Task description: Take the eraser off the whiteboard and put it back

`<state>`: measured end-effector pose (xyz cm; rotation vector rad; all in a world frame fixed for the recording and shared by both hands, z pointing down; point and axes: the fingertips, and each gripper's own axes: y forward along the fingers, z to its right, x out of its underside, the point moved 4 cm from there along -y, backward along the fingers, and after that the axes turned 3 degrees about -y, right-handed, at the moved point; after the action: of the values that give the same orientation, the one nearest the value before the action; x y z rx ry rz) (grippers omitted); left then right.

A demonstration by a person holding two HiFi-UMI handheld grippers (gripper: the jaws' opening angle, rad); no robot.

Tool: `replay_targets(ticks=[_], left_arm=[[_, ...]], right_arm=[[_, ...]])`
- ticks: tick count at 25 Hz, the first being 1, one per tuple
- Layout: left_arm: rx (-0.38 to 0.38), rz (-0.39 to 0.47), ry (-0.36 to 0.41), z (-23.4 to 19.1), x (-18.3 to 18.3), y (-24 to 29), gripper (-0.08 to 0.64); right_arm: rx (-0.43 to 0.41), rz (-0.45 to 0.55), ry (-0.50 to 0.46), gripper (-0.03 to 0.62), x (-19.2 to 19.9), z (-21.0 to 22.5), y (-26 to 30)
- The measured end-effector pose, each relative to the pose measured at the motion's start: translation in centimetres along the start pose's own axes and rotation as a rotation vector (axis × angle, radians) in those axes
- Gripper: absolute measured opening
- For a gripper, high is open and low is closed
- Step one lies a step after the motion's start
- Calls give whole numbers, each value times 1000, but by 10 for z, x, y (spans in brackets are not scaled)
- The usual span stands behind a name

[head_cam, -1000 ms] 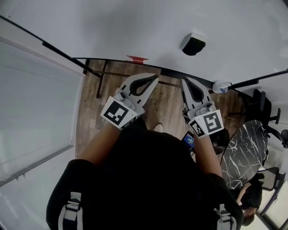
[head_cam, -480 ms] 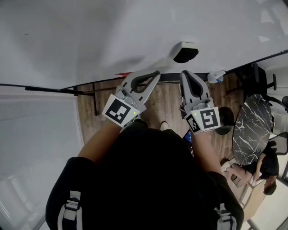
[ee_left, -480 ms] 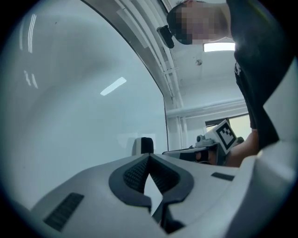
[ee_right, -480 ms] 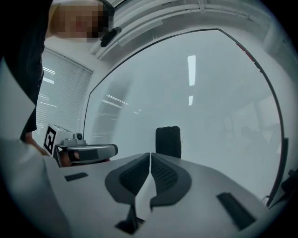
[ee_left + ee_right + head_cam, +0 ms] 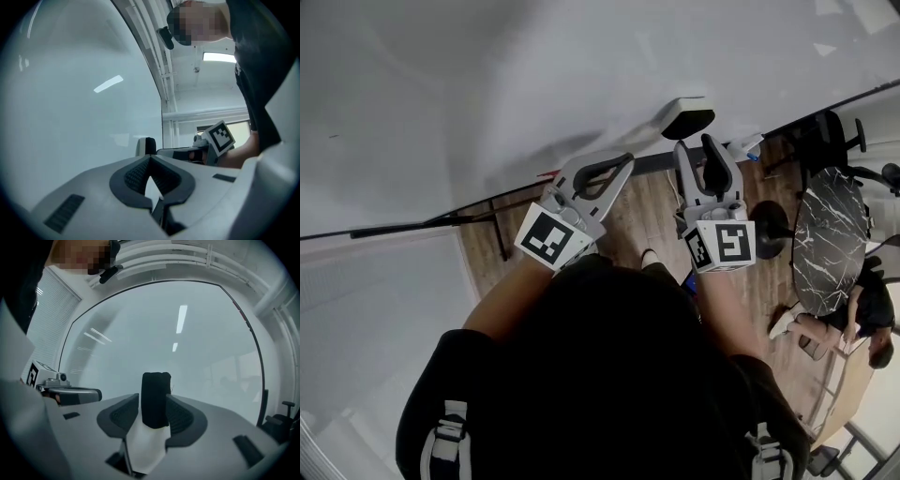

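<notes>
Eraser [image 5: 686, 117] sits on the whiteboard [image 5: 534, 84], near its lower edge. The right gripper [image 5: 697, 145] points level at it, jaws just opened and spread either side of the eraser, not yet pinching, probably lining up the take. Left gripper [image 5: 624, 160] hangs short of the whiteboard, jaws pressed together and empty, out of the way. Bare whiteboard surrounds the eraser; only the lower edge crowds it.

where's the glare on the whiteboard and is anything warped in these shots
Left gripper view: a slanted light streak glares off the glossy white whiteboard. Right gripper view: two bright bar reflections, the board's dark frame bowed by the wide lens, corners blacked out. Head view: no glare, only a soft shadow beside the black-and-white block eraser.
</notes>
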<state>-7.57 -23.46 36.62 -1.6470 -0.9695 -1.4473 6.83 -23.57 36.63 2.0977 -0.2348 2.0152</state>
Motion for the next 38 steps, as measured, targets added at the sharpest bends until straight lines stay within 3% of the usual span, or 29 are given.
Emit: replay_targets(ticks=[10,23,31,38], left_arm=[[68,-11,-17,-8,4,-1,4],[72,-11,2,3,-2,2,5],[38,-21,13,3,-2,-1,5],[5,-15,13,0,1,-9,5]], right_arm=[[97,-15,24,262,-1,4,21],[101,-20,53,276,-1,5,30],[108,-23,42,218,-1,8,30],[99,-20,43,218,2,9,32]])
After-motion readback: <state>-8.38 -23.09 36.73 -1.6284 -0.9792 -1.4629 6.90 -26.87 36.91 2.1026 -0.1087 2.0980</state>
